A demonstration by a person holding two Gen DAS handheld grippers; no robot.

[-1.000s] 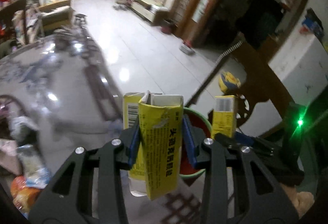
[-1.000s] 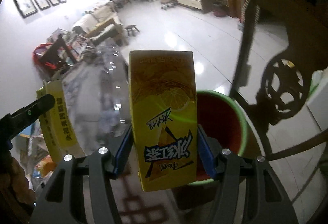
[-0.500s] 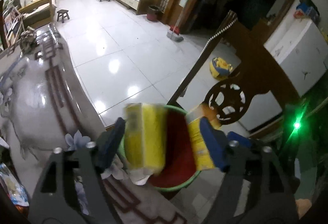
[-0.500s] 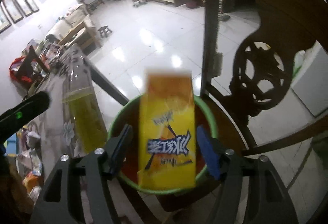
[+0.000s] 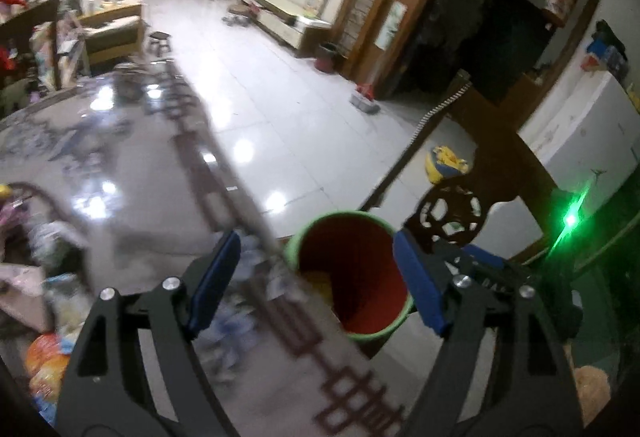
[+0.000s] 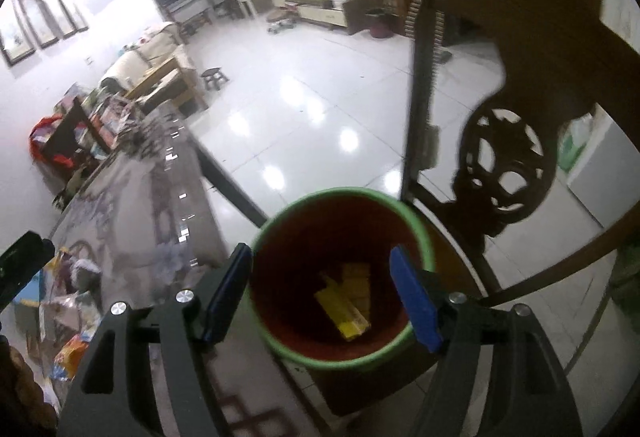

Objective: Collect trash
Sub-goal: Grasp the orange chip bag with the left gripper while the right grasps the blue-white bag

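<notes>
Both grippers (image 5: 316,281) (image 6: 322,293) wide (empty)

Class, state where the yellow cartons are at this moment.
The yellow cartons lie at the bottom of the green-rimmed bin, low in the centre of the right wrist view, beside the table edge and the carved chair.

I can't make out any readable text, label, brand or number from here. The yellow cartons (image 6: 347,301) lying at the bottom of the green-rimmed bin (image 6: 420,225) show no print I can read at this size and blur. The framed pictures (image 6: 40,27) on the far wall and the paper sheet (image 5: 391,25) stuck by the dark doorway are too small and smeared. The snack wrappers (image 5: 44,361) on the table edge show only colours, no letters.
</notes>
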